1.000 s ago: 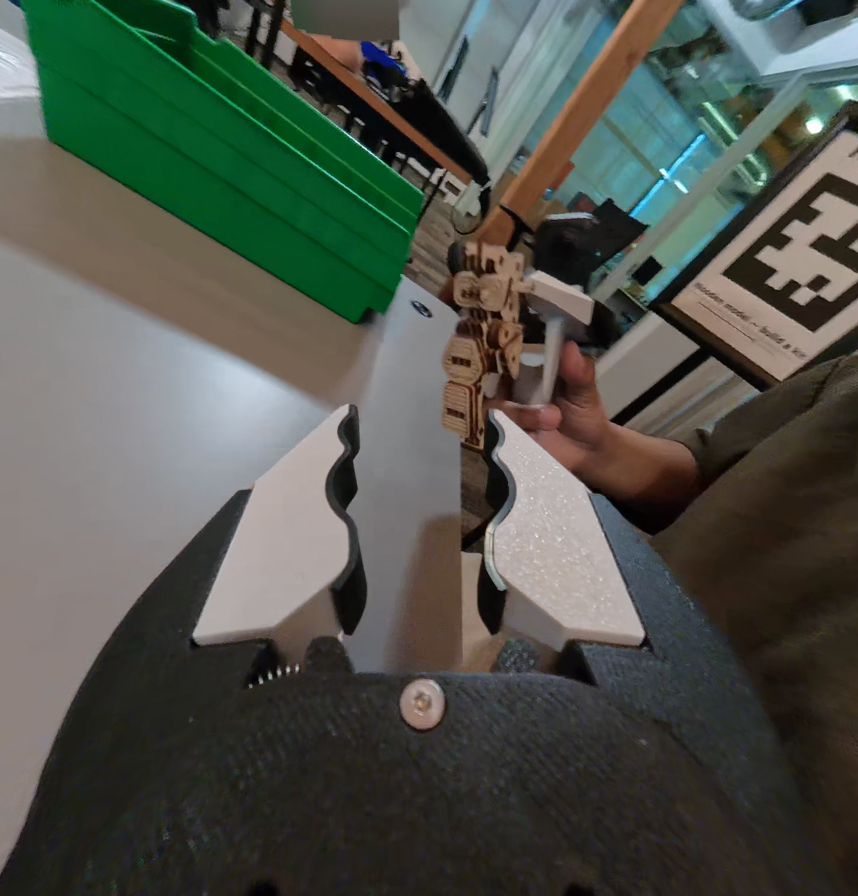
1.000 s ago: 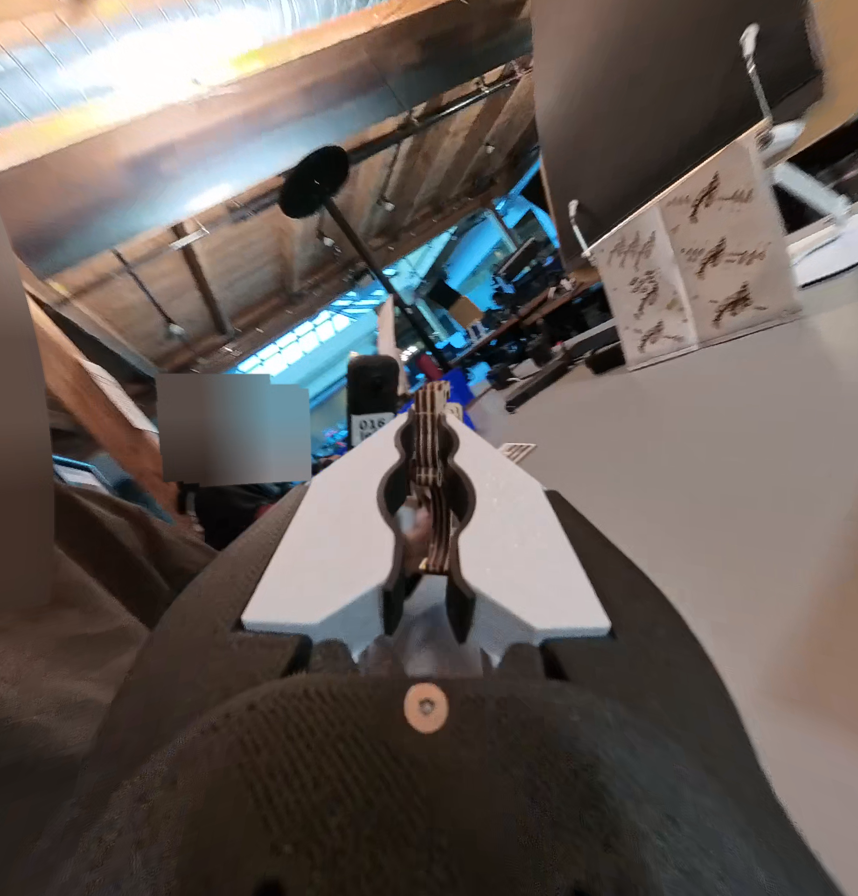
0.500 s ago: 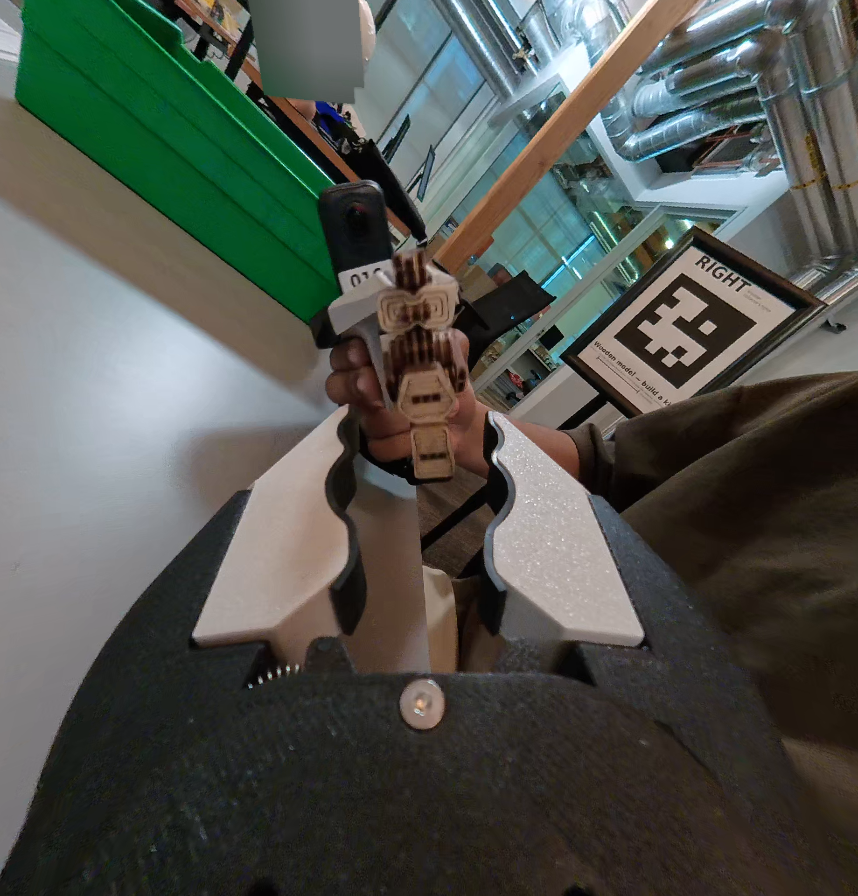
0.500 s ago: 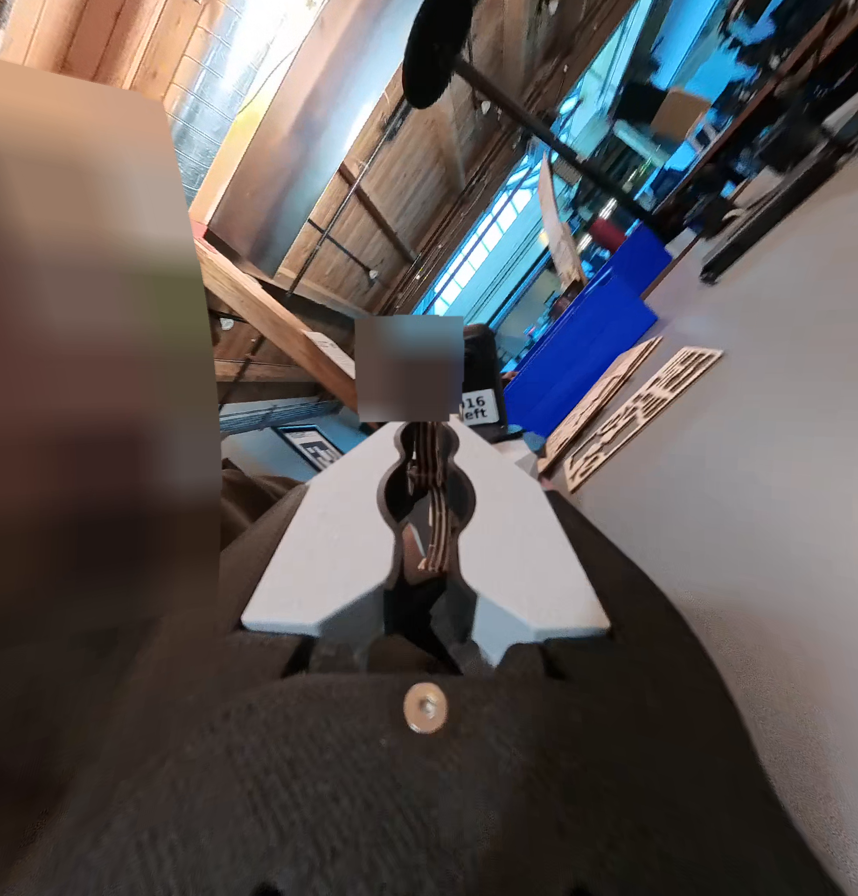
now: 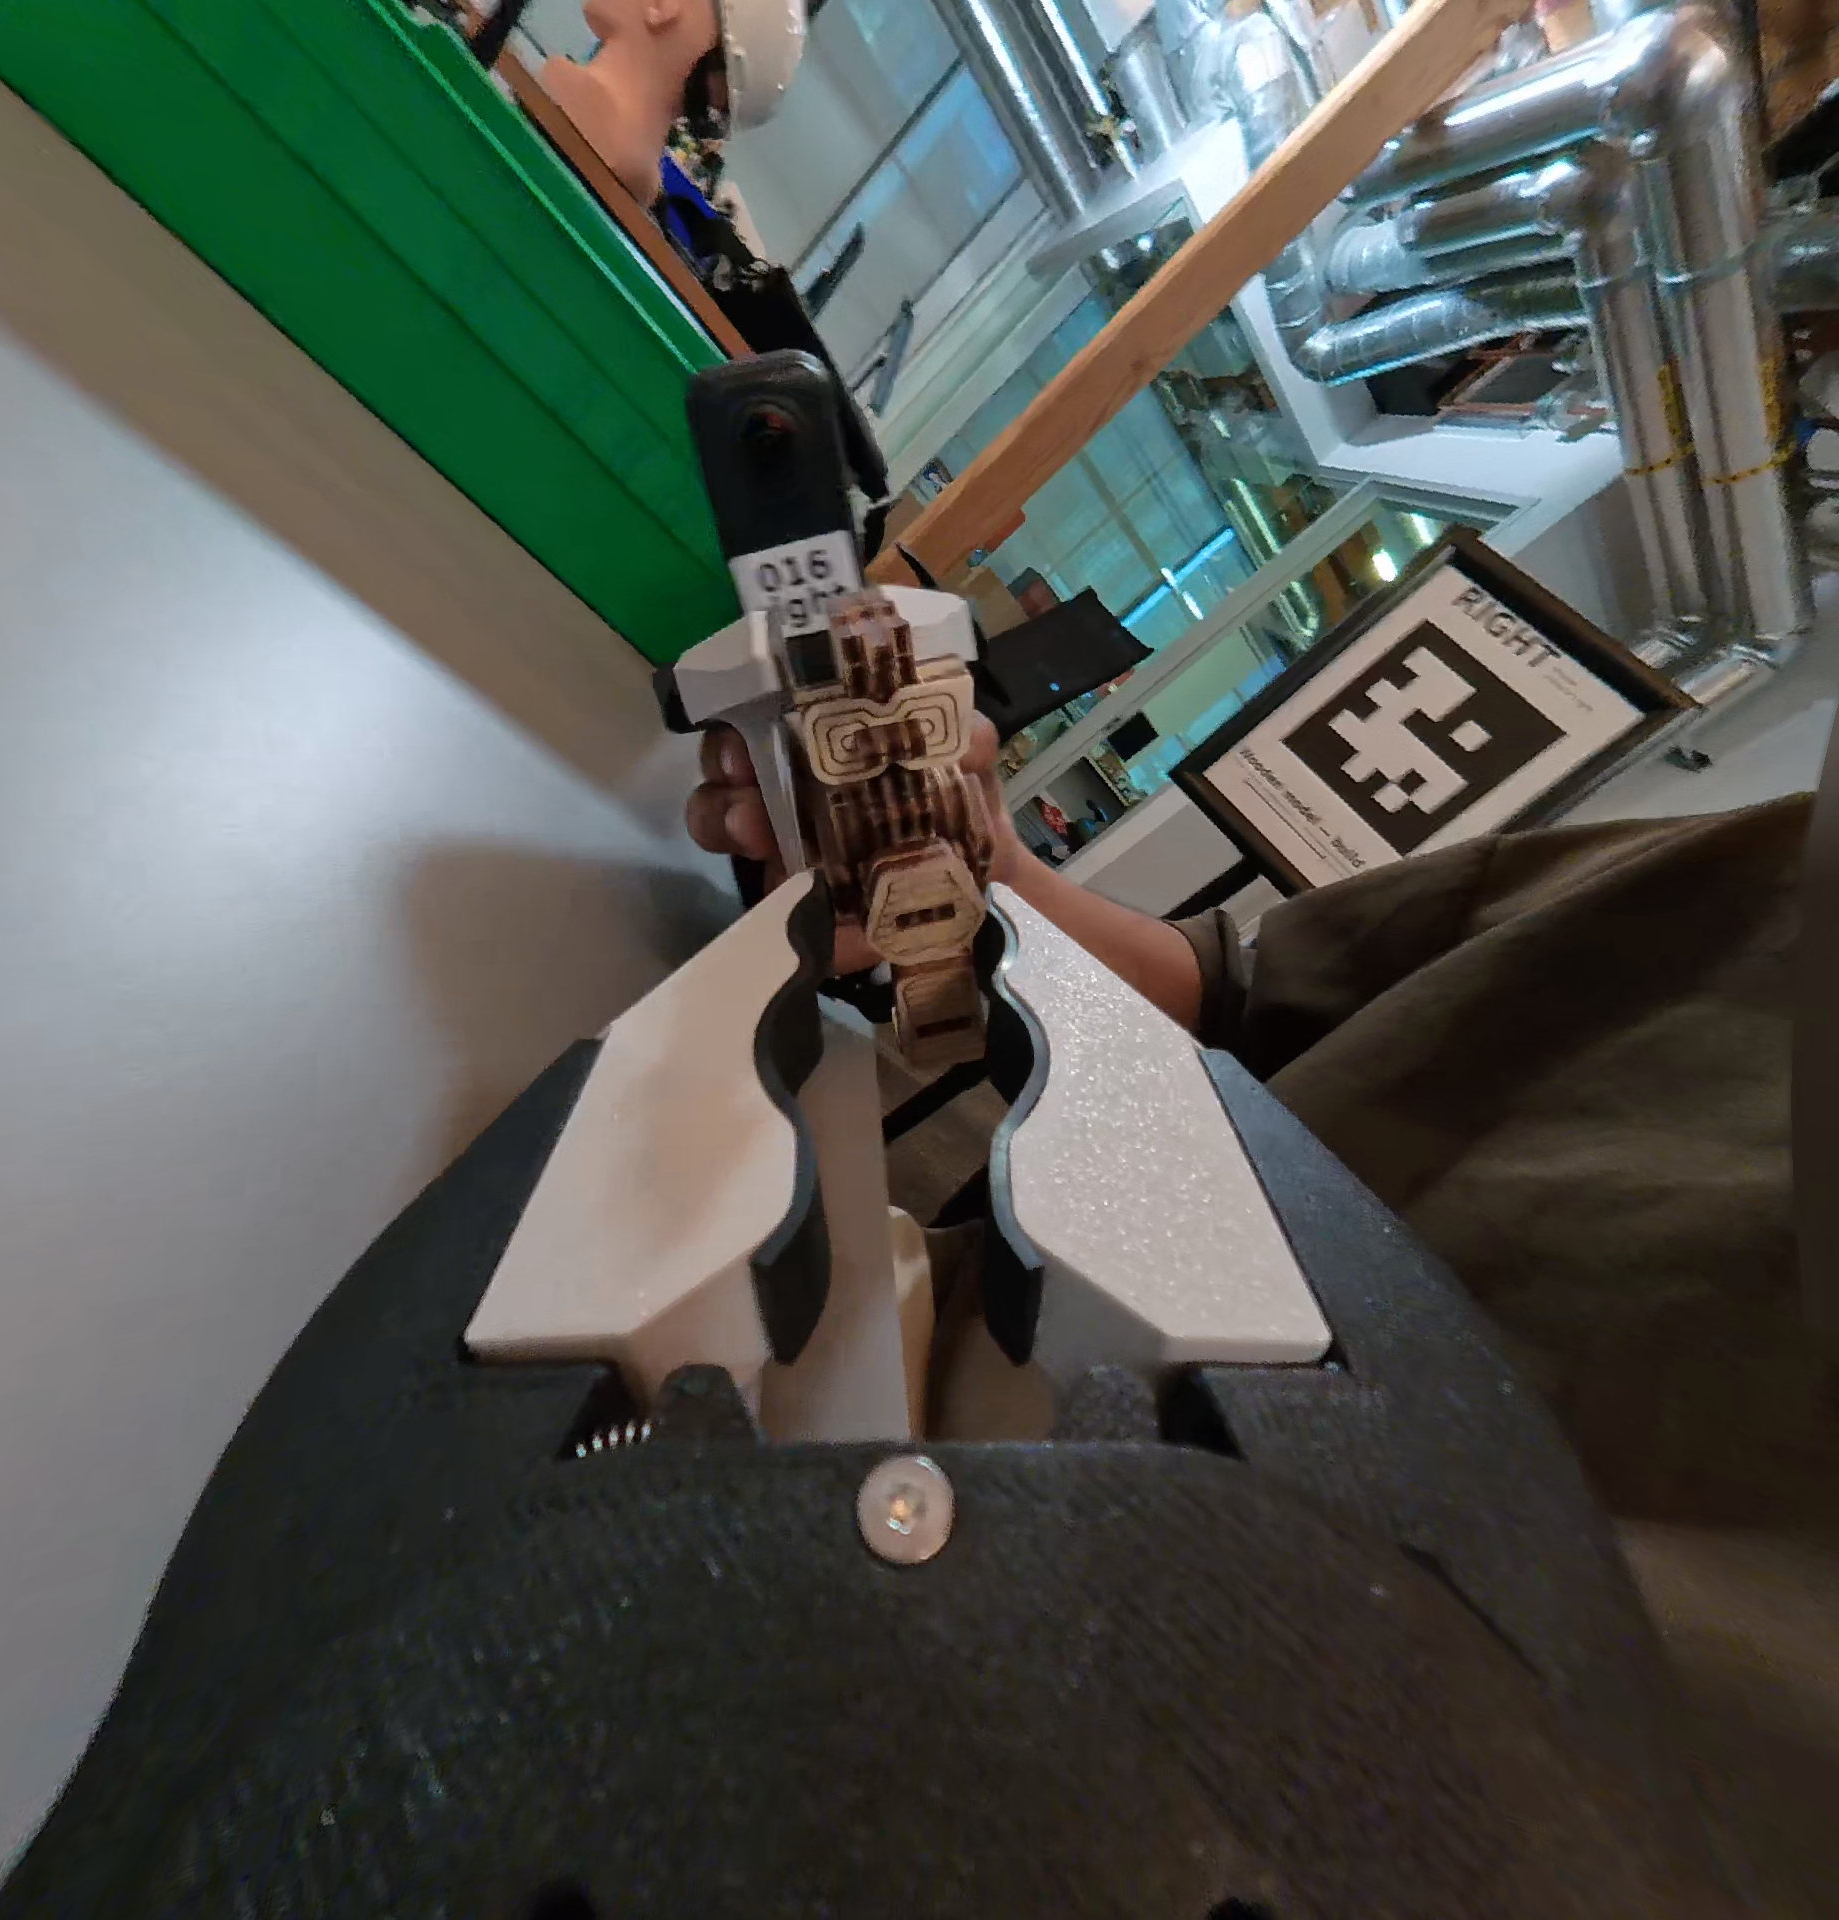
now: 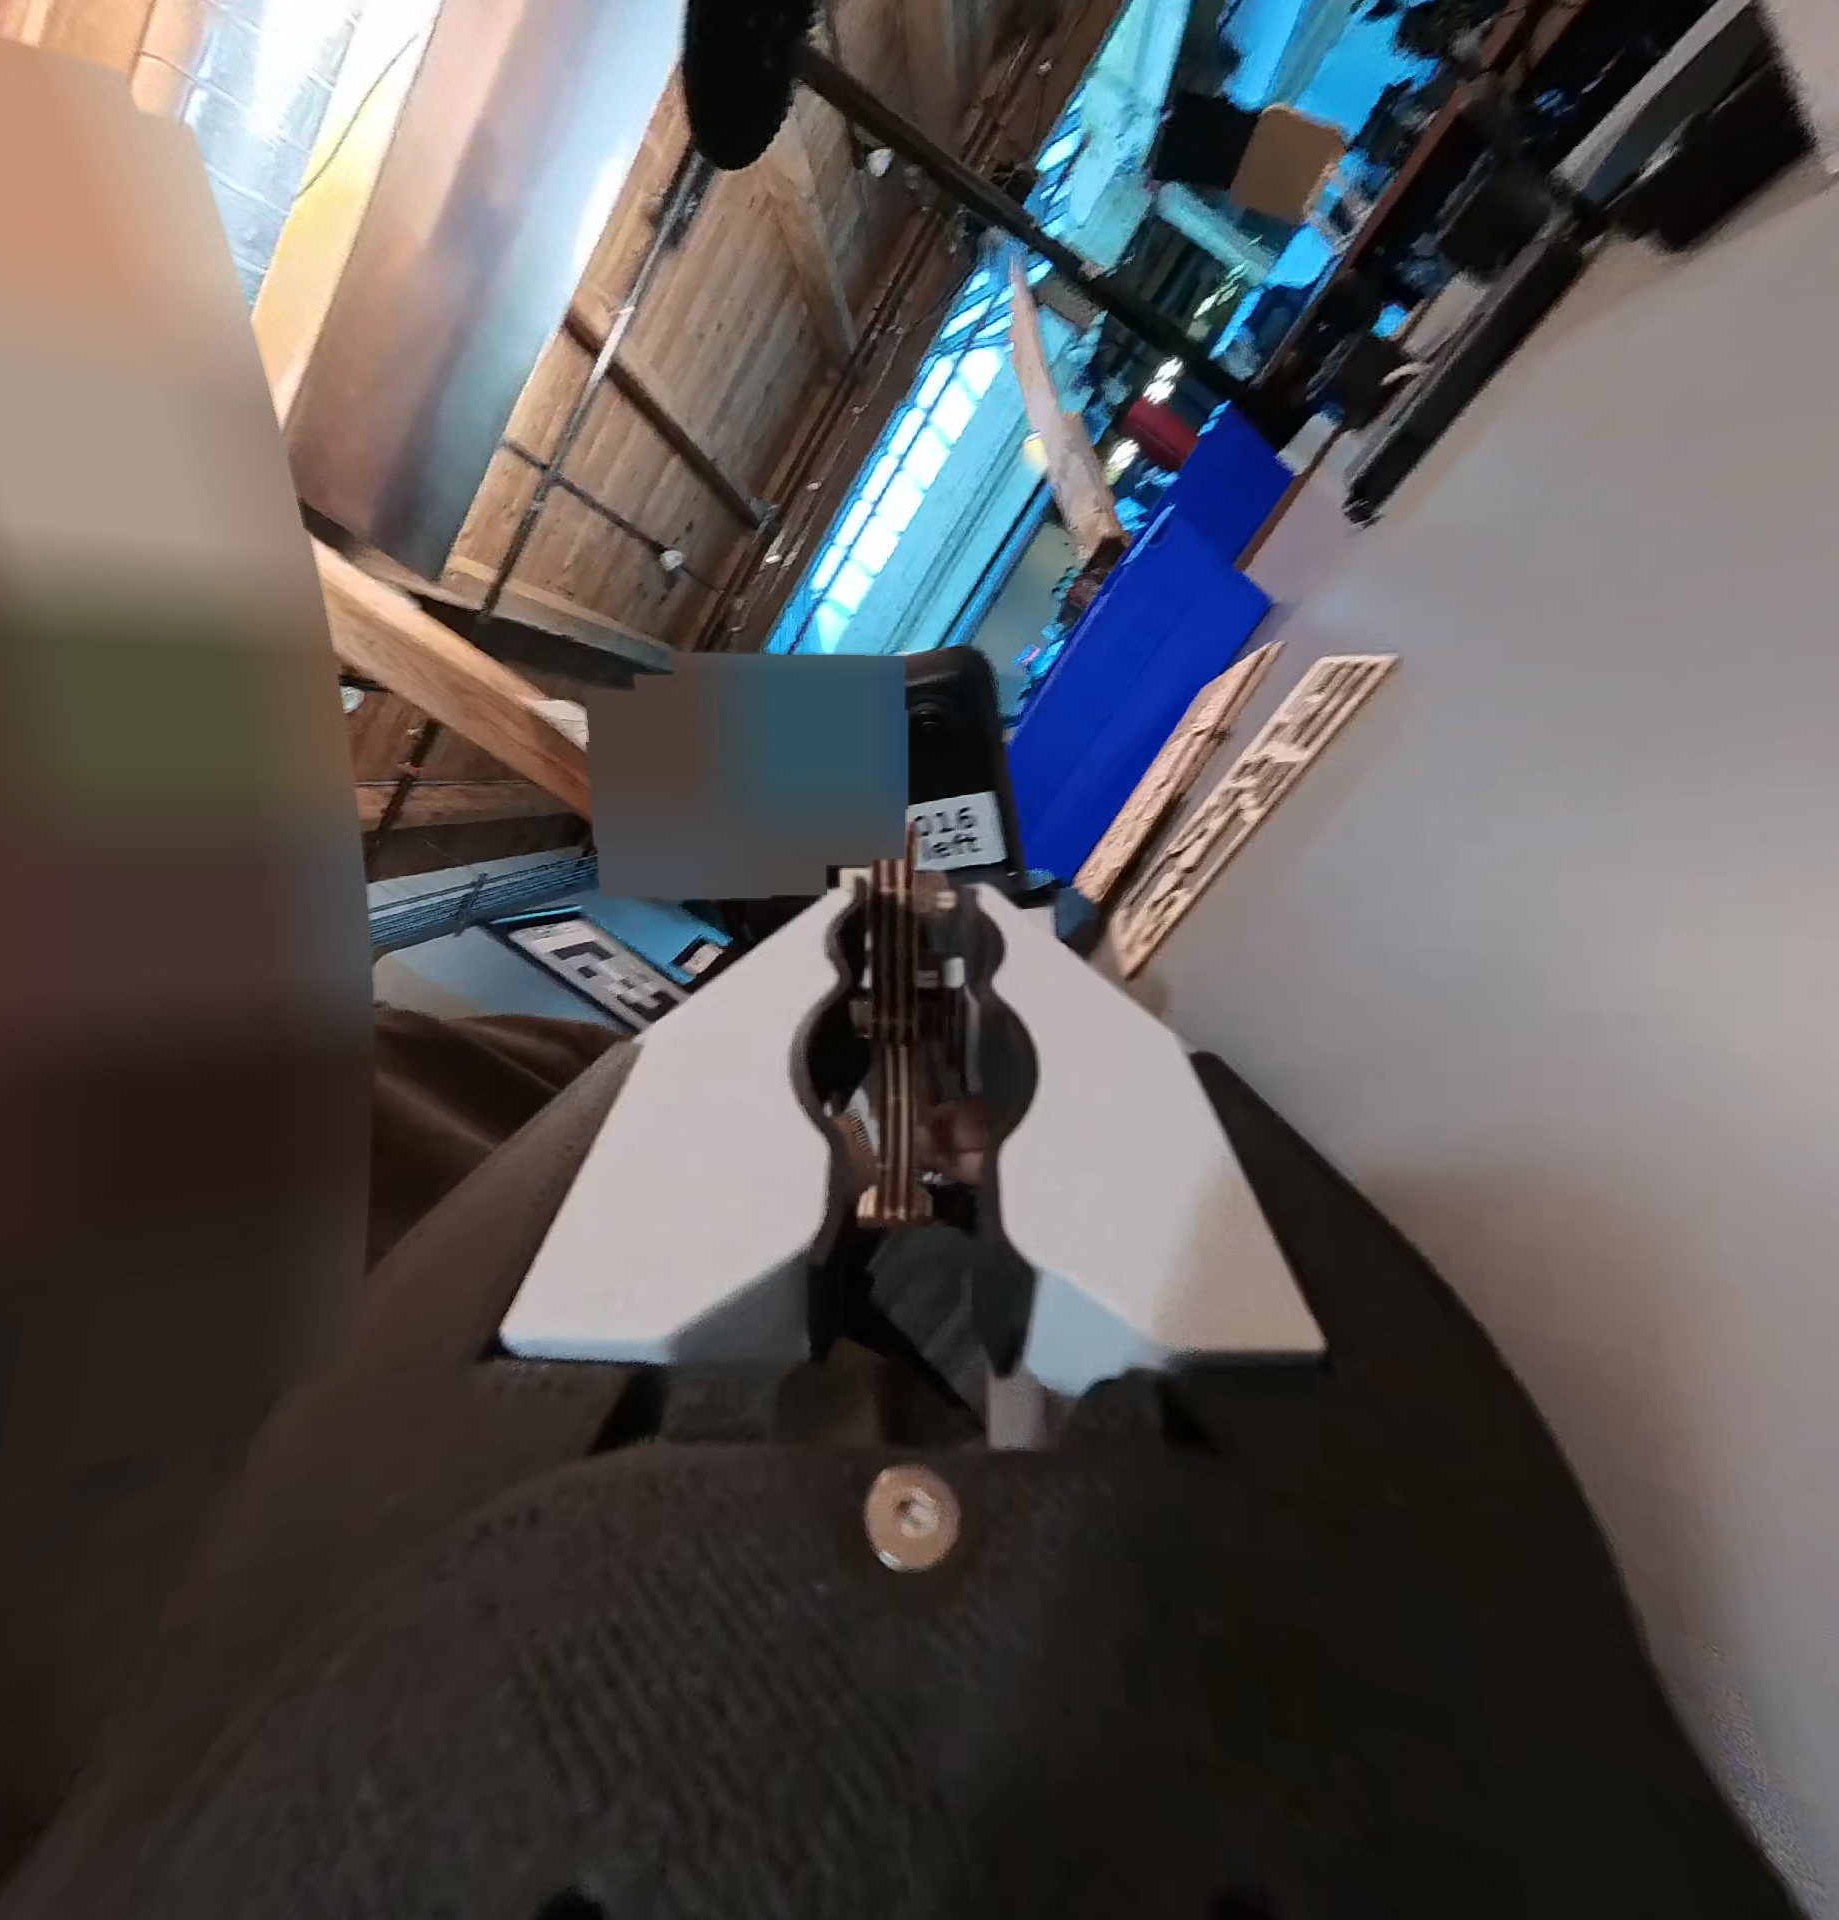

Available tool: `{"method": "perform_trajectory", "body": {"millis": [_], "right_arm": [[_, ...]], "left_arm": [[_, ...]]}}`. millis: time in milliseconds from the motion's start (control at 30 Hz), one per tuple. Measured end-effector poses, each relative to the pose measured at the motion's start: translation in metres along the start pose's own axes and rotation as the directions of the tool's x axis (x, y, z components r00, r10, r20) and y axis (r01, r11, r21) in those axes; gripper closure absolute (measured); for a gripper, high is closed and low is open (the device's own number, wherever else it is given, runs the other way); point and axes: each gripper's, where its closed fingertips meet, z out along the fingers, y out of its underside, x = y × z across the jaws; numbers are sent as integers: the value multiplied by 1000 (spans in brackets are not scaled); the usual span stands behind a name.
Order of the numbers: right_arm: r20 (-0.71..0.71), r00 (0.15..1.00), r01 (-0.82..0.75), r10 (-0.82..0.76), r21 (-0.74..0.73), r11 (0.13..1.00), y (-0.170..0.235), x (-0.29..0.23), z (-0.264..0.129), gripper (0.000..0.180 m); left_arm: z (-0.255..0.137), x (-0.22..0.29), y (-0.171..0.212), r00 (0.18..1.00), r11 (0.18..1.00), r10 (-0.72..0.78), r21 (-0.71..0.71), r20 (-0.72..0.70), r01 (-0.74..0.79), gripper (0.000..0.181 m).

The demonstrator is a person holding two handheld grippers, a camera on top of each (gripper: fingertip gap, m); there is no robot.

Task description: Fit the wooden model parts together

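My right gripper (image 6: 910, 904) is shut on a small layered wooden model (image 6: 899, 1060), seen edge-on between its white fingers. In the left wrist view the same model (image 5: 889, 800) faces me, held up in the air by the right gripper (image 5: 842, 665), with a hand behind it. My left gripper (image 5: 899, 935) is open. The model's lower end sits between its fingertips, closer to the right finger (image 5: 1091, 1122), with a gap on the left side. The left gripper's black camera (image 6: 951, 748) shows just beyond the right gripper's tips.
A green bin (image 5: 375, 312) stands on the grey table (image 5: 219, 831) at the back left. Two flat wooden part sheets (image 6: 1258, 790) and a blue bin (image 6: 1133, 675) lie on the table in the right wrist view. A framed marker sign (image 5: 1414, 748) stands to the right.
The two grippers have turned to face each other and come closer. The model's lower end is now between the left fingertips, and the left jaws have narrowed somewhat.
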Motion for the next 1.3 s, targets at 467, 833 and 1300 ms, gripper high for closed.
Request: {"method": "perform_trajectory", "body": {"millis": [467,833,1300], "right_arm": [[-407,379,712,-831,-446,543,19,10,8,150],[-451,448,664,-772,-410,626,27,12,13,159],[-312,207,773,-927,-529,351,31,2,13,166]], "left_arm": [[-24,-47,-19,965,991,-44,132,260,10,159],[-11,-41,-8,930,989,130,20,343,-146,159],[-8,-35,-3,916,981,194,-87,350,-174,160]]}}
